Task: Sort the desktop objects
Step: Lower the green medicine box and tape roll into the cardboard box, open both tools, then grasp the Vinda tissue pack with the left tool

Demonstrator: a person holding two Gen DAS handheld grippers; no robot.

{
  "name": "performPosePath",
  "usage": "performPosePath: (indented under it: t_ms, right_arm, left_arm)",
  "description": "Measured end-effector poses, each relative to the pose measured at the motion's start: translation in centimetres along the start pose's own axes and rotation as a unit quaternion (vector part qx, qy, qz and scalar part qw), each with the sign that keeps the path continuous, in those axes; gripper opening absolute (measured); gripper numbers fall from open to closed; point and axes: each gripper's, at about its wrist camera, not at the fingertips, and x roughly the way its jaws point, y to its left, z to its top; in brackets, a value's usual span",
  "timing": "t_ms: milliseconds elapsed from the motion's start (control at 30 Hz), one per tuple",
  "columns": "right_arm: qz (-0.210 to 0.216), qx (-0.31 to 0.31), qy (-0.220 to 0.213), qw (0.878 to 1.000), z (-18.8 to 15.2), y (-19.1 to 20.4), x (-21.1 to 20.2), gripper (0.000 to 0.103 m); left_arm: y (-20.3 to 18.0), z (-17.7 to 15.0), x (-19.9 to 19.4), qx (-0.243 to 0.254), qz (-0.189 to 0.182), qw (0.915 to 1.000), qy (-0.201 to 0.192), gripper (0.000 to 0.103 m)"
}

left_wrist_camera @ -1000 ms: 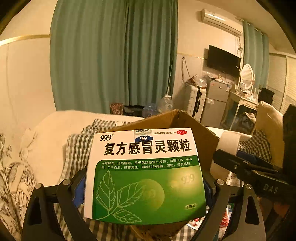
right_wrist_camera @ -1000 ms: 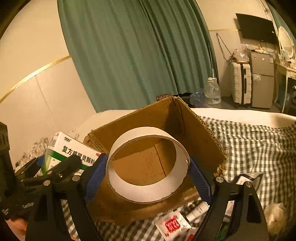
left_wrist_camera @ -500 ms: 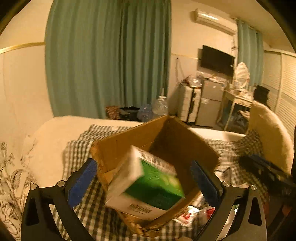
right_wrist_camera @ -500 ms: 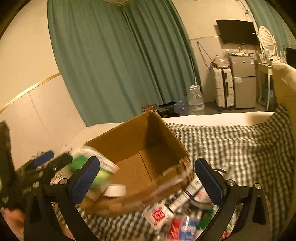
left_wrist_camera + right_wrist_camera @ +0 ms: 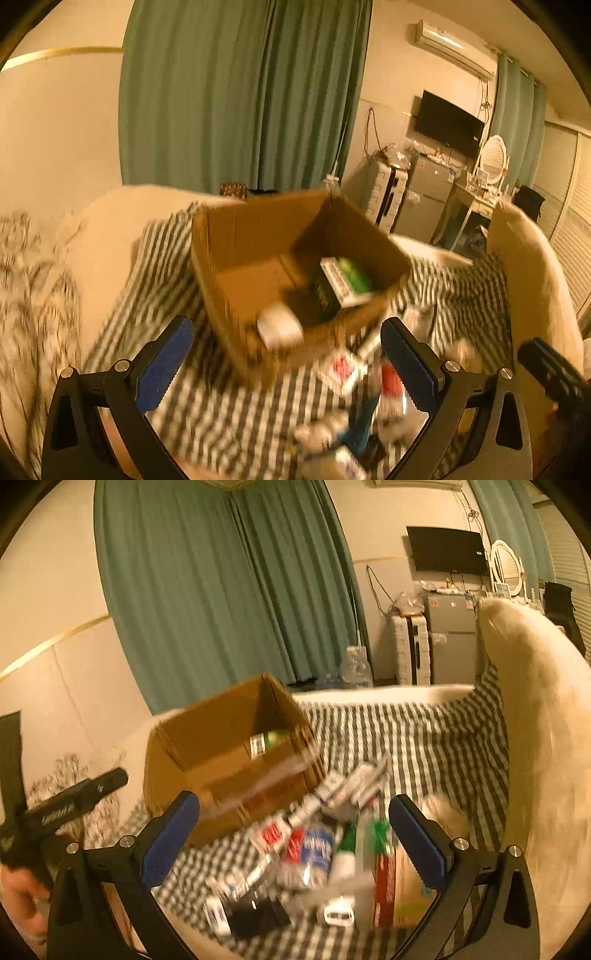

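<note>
Hovering both claws, left claw [image 5: 286, 354] and right claw [image 5: 293, 834], wide open and empty; medicine box [image 5: 341, 282] is lying inside the cardboard box [image 5: 236, 236]. I'm risking snagging two items from the jumbled pile [image 5: 317, 853] together.

Both wrist cameras sit behind their tongs, tilted down over the bed. Each frames the cardboard box [image 5: 280, 258] [image 5: 221, 746] near, at centre; both share the green curtain [image 5: 240, 92] [image 5: 221, 583] behind.
</note>
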Motion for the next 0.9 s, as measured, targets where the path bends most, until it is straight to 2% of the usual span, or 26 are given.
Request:
performPosePath:
  t_ms: [133, 233, 367, 500, 567, 667, 733, 800, 833, 867, 900]
  right_arm:
    - [-0.016, 0.001, 0.018, 1.0, -3.2, -0.4, -0.1, 0.103]
    - [-0.029, -0.01, 0.035, 0.999, -5.1, -0.6, 0.6, 0.103]
    - [-0.026, -0.003, 0.053, 0.998, -6.6, -1.1, 1.4, 0.103]
    - [-0.022, 0.003, 0.068, 0.997, -7.4, -1.4, 2.3, 0.103]
    - [-0.02, 0.009, 0.075, 0.997, -7.6, -1.6, 2.8, 0.103]
    - [-0.02, 0.011, 0.084, 0.996, -8.1, -1.7, 3.3, 0.103]
    - [-0.02, 0.011, 0.089, 0.996, -8.2, -1.7, 3.4, 0.103]
    - [-0.022, 0.012, 0.094, 0.995, -8.3, -1.8, 3.7, 0.103]
    - [-0.024, 0.012, 0.096, 0.995, -8.3, -1.8, 3.8, 0.103]
    - [-0.024, 0.012, 0.098, 0.995, -8.4, -1.7, 3.9, 0.103]
    - [-0.024, 0.012, 0.101, 0.995, -8.5, -1.7, 4.1, 0.103]
  left_arm:
    - [-0.7, -5.0, 0.9, -0.01, 0.004, 0.999, 0.043, 0.103]
    - [-1.0, -8.7, 2.0, -0.026, -0.018, 0.9978, 0.058, 0.103]
    - [-1.8, -12.7, 3.7, 0.018, -0.064, 0.9936, 0.091, 0.103]
    - [-2.8, -14.0, 4.1, 0.076, -0.118, 0.9863, 0.086, 0.103]
    - [-3.1, -14.3, 4.3, 0.087, -0.132, 0.9828, 0.095, 0.103]
    - [-3.5, -14.8, 5.2, 0.107, -0.14, 0.9789, 0.103, 0.103]
    - [-3.8, -14.8, 6.2, 0.123, -0.13, 0.9783, 0.104, 0.103]
    - [-3.6, -14.7, 7.2, 0.116, -0.134, 0.9778, 0.112, 0.103]
    - [-3.4, -14.8, 7.4, 0.109, -0.136, 0.9776, 0.118, 0.102]
    - [-3.3, -14.8, 7.8, 0.103, -0.14, 0.9765, 0.127, 0.091]
    - [-3.2, -14.9, 8.0, 0.097, -0.149, 0.9745, 0.137, 0.07]
